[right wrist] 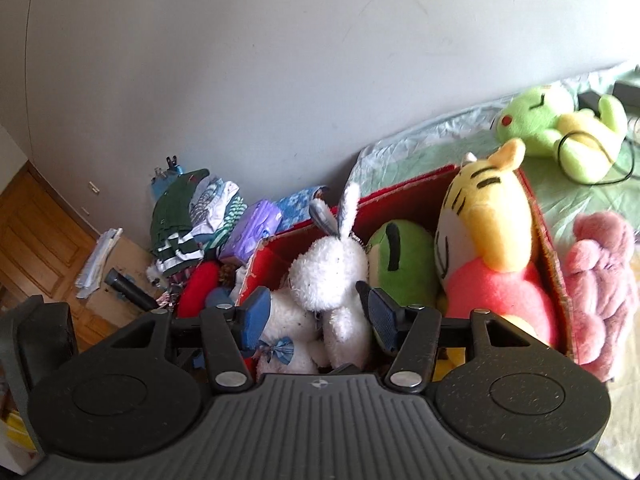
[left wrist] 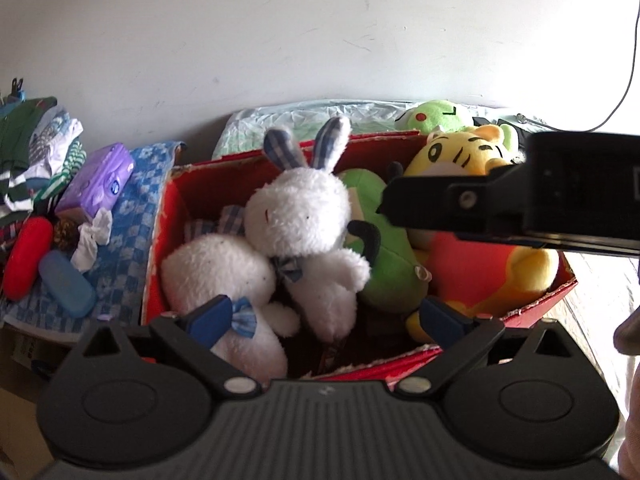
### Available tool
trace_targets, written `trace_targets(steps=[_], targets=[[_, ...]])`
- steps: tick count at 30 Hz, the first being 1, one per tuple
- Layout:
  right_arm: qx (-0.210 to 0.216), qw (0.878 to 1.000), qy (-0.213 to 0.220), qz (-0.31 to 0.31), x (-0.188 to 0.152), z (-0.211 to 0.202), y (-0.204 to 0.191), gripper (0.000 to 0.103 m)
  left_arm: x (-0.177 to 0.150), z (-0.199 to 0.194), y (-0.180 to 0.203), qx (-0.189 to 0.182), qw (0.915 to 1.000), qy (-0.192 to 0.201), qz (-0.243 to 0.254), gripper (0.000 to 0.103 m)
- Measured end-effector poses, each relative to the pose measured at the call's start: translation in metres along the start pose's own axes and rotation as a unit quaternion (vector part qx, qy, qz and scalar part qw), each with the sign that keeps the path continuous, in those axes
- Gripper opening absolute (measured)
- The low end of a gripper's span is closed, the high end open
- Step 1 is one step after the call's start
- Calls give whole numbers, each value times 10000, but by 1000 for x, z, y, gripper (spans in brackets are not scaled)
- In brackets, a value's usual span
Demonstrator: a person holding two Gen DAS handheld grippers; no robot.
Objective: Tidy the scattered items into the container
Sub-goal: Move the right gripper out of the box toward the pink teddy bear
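Drop step judged done: white rabbit (left wrist: 304,220) lies in red box (left wrist: 176,200) under left gripper (left wrist: 326,320), jaws released. Right gripper (right wrist: 316,320) jaws part-open, empty. Green frog (right wrist: 560,128), beyond right jaws on bed, to be grasped next.

One red box (left wrist: 552,294) holds two white rabbits (left wrist: 300,216), one green plush (left wrist: 384,256) and one yellow tiger (left wrist: 460,152), with one green frog (right wrist: 560,124) and one pink plush (right wrist: 600,280) outside

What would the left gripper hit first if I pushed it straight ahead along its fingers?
Most likely the white rabbit plush lying in the red box; it fills the gap ahead of the open left gripper. Depth is hard to judge through the fisheye.
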State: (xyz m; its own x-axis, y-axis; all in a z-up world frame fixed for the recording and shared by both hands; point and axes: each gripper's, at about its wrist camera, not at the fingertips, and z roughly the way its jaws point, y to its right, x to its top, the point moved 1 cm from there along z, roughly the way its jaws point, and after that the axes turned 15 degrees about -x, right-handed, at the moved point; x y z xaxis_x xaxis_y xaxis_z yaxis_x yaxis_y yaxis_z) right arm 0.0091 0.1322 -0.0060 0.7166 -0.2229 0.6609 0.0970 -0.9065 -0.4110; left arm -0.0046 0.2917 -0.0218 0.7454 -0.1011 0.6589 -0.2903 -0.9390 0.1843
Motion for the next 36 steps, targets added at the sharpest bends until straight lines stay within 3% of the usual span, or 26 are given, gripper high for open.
trace_targets(steps=[5, 7, 10, 14, 18, 23, 31, 36], targets=[[-227, 9981, 575, -72, -5, -18, -5, 60, -6, -5, -1, 55, 9999, -14, -95, 100], [-385, 9960, 790, -168, -7, -24, -6, 69, -8, -7, -2, 83, 9998, -36, -175, 100], [-492, 9943, 914, -228, -11, -28, -6, 73, -9, -8, -2, 103, 9996, -38, -267, 100], [-549, 9942, 873, -298, -17, -30, -3, 71, -10, -10, 1, 124, 9994, -56, -328, 100], [-556, 9951, 743, -328, -24, -33, 4, 61, -11, -10, 6, 77, 9992, -63, -378, 100], [-598, 9964, 558, -200, -32, -36, 17, 61, -15, -9, 18, 38, 9994, -82, -346, 100], [-117, 9978, 651, -28, -39, -50, 47, 61, -25, -10, 47, 158, 9995, -141, -248, 100], [-53, 9987, 497, -60, -36, -55, 75, 61, -37, -3, 74, -58, 9987, -319, -388, 100]])
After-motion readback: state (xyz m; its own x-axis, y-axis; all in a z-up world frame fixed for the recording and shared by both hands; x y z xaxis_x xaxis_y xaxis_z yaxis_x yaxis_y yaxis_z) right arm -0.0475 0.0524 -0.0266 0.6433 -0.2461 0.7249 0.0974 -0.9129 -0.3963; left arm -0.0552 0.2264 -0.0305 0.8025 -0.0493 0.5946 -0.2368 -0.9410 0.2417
